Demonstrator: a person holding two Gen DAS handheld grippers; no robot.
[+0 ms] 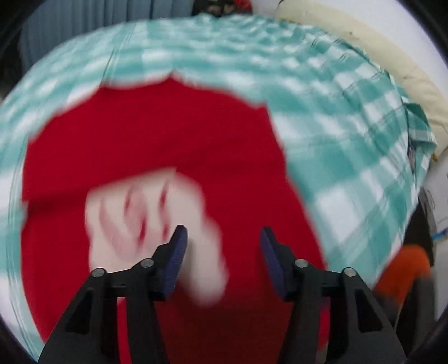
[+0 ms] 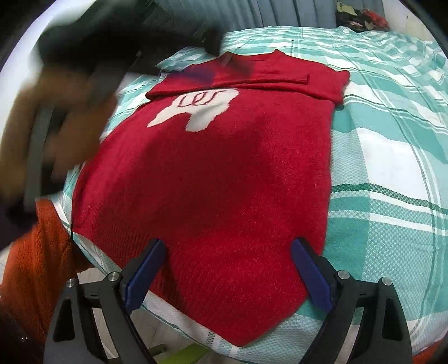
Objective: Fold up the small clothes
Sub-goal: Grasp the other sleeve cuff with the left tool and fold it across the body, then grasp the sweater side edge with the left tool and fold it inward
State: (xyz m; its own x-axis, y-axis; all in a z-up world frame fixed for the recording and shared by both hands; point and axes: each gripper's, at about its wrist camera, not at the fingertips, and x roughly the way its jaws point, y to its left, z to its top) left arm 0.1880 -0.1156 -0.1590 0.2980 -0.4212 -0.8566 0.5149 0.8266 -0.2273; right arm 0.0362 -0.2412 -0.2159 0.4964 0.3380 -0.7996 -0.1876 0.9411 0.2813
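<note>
Right tool (image 2: 228,249) gaping over red sweater (image 2: 224,182), white patch (image 2: 196,109) lettering unreadable

Teal-and-white checked bedcover (image 2: 392,173), grey curtain (image 2: 294,14) behind, perhaps pleated.

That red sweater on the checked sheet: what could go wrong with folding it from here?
The red sweater has one corner hanging past the edge of the checked sheet, so it might slide off. The right gripper is open just above the hem and may pinch the sheet along with the knit. The left gripper, also open and empty, is blurred above the white motif; a hasty grab could rumple the sleeve already folded across the top.
</note>
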